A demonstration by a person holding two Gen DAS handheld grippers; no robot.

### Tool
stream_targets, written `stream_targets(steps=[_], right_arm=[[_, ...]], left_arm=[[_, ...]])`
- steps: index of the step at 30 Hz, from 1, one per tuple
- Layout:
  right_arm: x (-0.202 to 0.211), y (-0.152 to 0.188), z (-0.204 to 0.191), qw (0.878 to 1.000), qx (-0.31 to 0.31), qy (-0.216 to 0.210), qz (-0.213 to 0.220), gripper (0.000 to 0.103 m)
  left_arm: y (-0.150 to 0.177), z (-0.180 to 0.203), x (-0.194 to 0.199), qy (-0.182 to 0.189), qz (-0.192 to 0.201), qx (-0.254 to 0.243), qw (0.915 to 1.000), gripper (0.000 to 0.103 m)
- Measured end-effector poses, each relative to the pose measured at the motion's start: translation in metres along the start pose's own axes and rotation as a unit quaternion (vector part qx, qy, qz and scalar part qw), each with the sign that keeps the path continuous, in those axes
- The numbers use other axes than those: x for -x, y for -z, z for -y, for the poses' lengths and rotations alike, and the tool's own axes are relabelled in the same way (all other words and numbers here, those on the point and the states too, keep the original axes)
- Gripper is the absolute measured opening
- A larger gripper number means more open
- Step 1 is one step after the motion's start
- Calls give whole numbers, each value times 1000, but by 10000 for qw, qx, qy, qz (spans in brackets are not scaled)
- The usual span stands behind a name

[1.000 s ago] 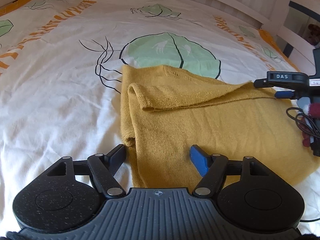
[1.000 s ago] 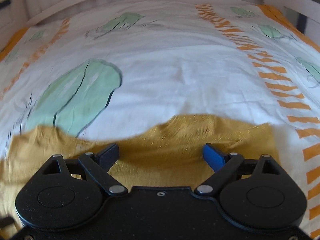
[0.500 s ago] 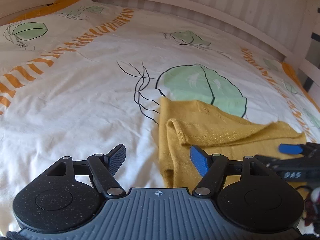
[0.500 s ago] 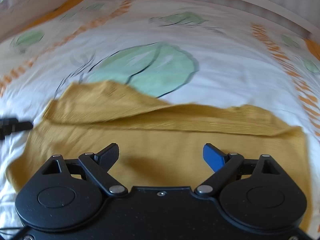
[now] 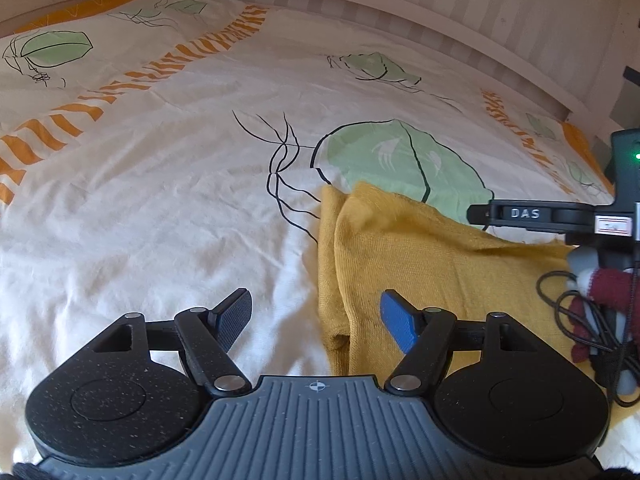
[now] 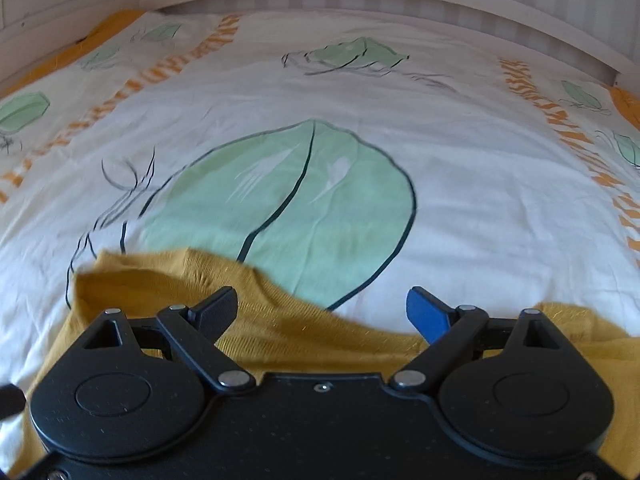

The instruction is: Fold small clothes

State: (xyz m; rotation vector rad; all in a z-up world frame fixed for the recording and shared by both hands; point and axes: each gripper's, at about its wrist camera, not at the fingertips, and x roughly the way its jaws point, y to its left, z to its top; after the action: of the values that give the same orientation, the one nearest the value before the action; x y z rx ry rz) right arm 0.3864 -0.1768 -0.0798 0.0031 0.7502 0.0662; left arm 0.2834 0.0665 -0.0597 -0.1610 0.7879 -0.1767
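Note:
A mustard-yellow knit garment lies folded on the bed, its folded left edge just ahead of my left gripper. The left gripper is open and empty, above the garment's left edge. In the right wrist view the garment lies under and just ahead of my right gripper, which is open and empty. The right gripper's body shows at the right of the left wrist view, above the garment's right part.
The bed sheet is white with green leaves and orange stripes. A white slatted bed rail runs along the far side. A black cable hangs by the right hand over the garment.
Both grippers have pulled back and up from the garment and turned towards the far rail. The folded garment stays lying on the bed. Both stay open.

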Motion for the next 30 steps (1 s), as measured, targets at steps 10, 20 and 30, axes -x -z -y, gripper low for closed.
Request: stream_targets(steps=[10, 20, 30], right_arm=[[6, 27, -11, 9992, 317, -78, -223, 92], [-8, 30, -8, 9997, 98, -52, -220, 102], [13, 23, 10, 9993, -201, -225, -239, 102]], left_arm=[[4, 4, -2, 8, -89, -85, 9999, 70], [11, 9, -15, -146, -369, -300, 9988, 77], [16, 14, -21, -162, -477, -541, 9973, 100]])
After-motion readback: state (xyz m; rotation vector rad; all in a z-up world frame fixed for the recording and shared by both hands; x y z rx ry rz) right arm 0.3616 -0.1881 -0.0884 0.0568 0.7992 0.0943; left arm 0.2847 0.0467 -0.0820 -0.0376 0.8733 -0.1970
